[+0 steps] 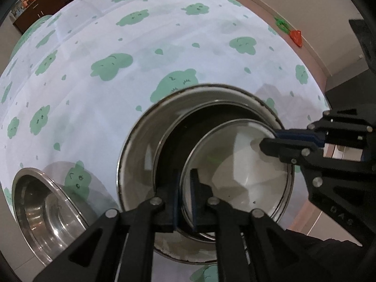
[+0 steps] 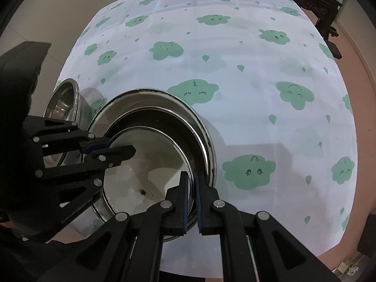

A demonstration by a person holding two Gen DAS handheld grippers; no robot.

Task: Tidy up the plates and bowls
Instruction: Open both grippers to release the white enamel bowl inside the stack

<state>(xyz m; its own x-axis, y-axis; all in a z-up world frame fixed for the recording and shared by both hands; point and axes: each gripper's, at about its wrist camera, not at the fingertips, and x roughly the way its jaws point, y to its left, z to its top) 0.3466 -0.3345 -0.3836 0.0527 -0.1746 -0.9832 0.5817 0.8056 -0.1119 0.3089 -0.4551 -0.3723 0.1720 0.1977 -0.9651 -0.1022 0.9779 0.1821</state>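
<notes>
Resting near the worktop's (image 2: 235, 94) near edge, the wide steel bowl (image 1: 134, 155) nests the rigid, slippery small steel plate (image 1: 246, 178), each opposite rim pinched by left gripper (image 1: 185, 199) and right gripper (image 2: 193, 199), nearly closed.

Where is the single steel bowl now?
In the left wrist view the single steel bowl stands low on the left, on the cloud-print tablecloth, beside the stacked plates.

Only readable bit: raised letters "DAS" moulded on black body of right gripper (image 1: 265, 144), seen from left wrist view. Similar embossed lettering on left gripper (image 2: 131, 150), too blurry.
</notes>
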